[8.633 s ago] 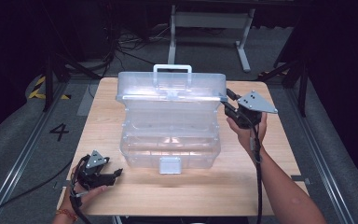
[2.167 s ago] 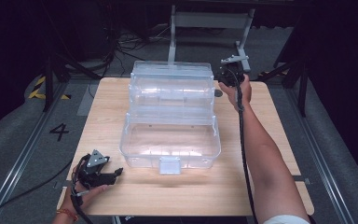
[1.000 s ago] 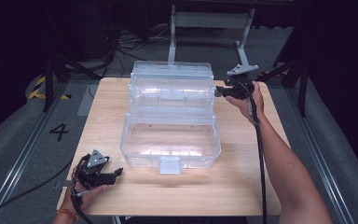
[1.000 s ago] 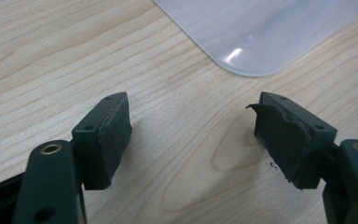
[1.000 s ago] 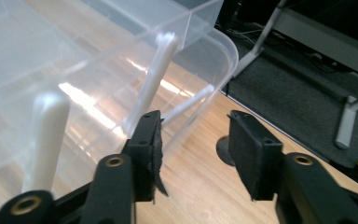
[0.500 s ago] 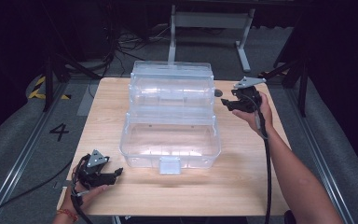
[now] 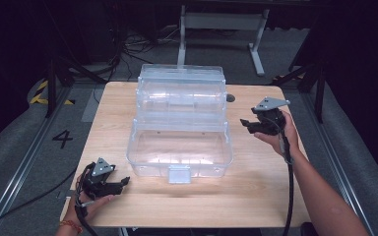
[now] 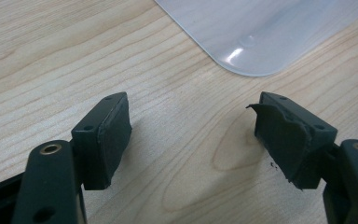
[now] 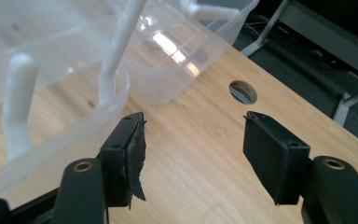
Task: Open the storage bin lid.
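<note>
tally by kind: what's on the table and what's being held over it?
Clear plastic tiered storage box, opened out: 1
Black two-jaw grippers, left and right: 2
Light wooden table: 1
Round cable hole in the tabletop: 1
Total: 5

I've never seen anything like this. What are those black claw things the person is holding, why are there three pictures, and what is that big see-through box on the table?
No robot here: a person holds a black two-fingered gripping tool in each hand. The left gripper rests near the front left corner of the light wooden table; the right gripper hovers to the right of the box. One picture comes from a camera above, looking down on the table. The other two come from small cameras riding on each tool, looking along its own fingers.

In the middle stands a large clear plastic storage box, opened out into stepped tiers with its lid folded back. A small round hole in the tabletop lies beside it.

Nothing is held: both pairs of fingers stand apart over bare wood. The right one's have just been opening.
</note>
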Tool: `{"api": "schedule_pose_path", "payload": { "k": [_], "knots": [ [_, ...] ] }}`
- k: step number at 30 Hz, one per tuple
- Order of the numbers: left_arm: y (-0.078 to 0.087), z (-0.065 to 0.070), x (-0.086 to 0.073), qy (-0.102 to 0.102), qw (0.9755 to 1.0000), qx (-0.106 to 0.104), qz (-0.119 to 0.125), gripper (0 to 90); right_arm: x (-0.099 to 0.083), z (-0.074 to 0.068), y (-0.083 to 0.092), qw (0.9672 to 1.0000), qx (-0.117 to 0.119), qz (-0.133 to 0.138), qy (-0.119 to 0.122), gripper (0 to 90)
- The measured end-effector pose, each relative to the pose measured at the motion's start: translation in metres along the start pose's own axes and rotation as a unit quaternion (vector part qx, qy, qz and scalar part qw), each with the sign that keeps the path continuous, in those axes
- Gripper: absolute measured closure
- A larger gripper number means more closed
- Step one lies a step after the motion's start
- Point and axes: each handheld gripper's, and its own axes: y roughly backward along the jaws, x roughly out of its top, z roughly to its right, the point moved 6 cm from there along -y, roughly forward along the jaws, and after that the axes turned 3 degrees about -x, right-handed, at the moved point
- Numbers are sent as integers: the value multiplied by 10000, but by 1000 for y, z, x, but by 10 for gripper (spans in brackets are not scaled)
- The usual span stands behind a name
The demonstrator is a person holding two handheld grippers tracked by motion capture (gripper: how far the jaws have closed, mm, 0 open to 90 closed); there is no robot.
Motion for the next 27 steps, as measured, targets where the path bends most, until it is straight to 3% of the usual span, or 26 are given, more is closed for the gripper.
{"api": "schedule_pose_path", "payload": {
  "k": [6,11,27],
  "knots": [
    [0,0,0,-6,10000,12,-7,274,-20,-3,8,9999,94,-90,-45,374],
    [0,0,0,-7,10000,16,-7,273,-38,-10,13,9999,17,-126,89,372],
    [0,0,0,-4,10000,15,-8,273,-89,-28,28,9994,78,-314,75,354]
  ]
}}
